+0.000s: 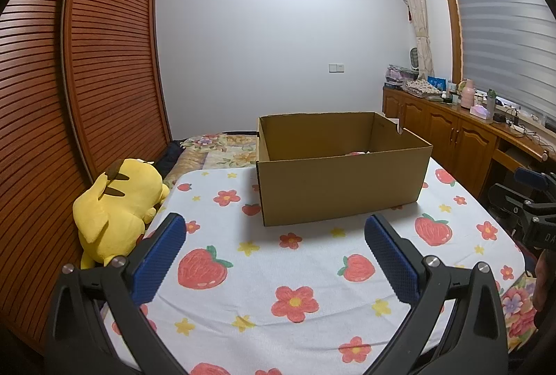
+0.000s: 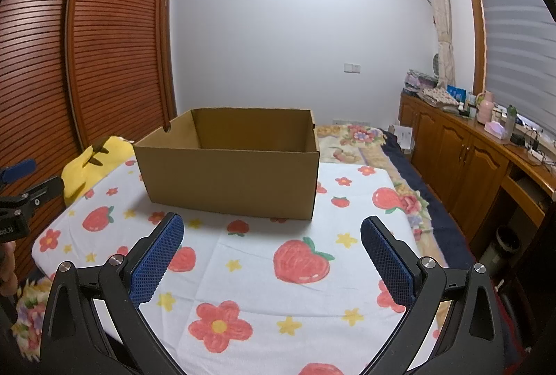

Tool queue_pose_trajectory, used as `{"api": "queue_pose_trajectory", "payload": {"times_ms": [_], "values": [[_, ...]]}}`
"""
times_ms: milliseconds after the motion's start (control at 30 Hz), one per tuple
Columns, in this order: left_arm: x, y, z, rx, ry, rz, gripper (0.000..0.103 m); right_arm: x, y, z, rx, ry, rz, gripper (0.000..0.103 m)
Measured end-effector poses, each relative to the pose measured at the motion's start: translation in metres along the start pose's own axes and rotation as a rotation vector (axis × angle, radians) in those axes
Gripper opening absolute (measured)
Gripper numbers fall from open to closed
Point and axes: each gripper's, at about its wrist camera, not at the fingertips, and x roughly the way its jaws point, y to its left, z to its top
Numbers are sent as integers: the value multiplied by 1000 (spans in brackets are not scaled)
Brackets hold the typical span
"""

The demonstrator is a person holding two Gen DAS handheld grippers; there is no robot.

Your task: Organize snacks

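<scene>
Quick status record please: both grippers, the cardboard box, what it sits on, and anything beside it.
left gripper: open, empty, hovering short of the box
right gripper: open, empty, hovering short of the box
open brown cardboard box: upright, flaps not visible; a bit of something red inside, contents mostly hidden
surface: white strawberry-and-flower printed cloth
beside cloth: yellow plush toy, at its left edge
snacks outside box: none visible

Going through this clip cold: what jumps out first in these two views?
An open cardboard box sits mid-frame on a white cloth printed with strawberries and flowers. A yellow plush toy lies at the cloth's left edge, by the slatted wooden wardrobe. Both sets of blue-padded tongs, left and right, stand open, holding nothing.
</scene>
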Motion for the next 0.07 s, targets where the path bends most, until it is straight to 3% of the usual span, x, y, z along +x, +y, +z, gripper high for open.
{"api": "queue_pose_trajectory", "payload": {"times_ms": [67], "values": [[0,0,0,1,-1,2,103,0,0,0,-1,0,0,103]]}}
